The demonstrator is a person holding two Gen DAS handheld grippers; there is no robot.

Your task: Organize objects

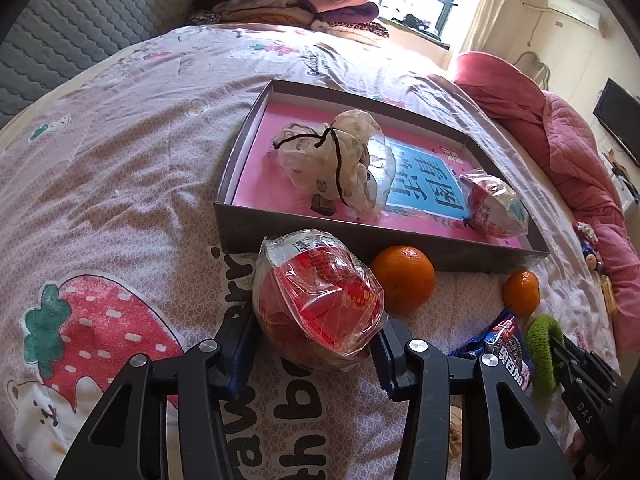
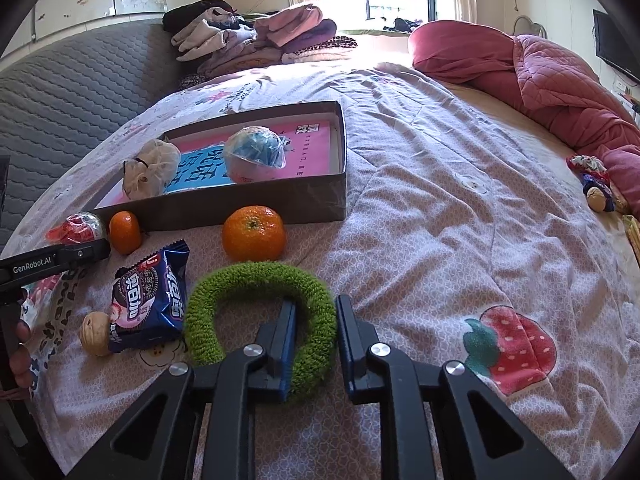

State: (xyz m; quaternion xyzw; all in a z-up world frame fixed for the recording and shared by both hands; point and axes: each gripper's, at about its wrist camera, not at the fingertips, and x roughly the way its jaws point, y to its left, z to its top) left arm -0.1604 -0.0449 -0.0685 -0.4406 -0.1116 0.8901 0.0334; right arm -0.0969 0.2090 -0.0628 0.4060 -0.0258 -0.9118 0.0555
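Note:
My left gripper [image 1: 312,344] is open around a red snack ball wrapped in clear plastic [image 1: 318,300] that lies on the bed before the shallow box [image 1: 360,240]. The pads do not visibly press it. My right gripper [image 2: 316,340] straddles the right side of a green fuzzy ring [image 2: 260,312]; its jaws stand close to the ring and contact is unclear. The box holds a pink book [image 1: 420,176], a white drawstring pouch [image 1: 340,156] and a wrapped blue-pink ball [image 2: 254,152]. Two oranges [image 2: 254,238] [image 2: 125,232] lie in front of the box.
A blue cookie packet [image 2: 154,300] and a walnut [image 2: 94,334] lie left of the ring. Folded clothes [image 2: 256,36] are stacked at the bed's far end. A red quilt [image 2: 540,68] lies at the right. A small doll [image 2: 596,188] lies near it.

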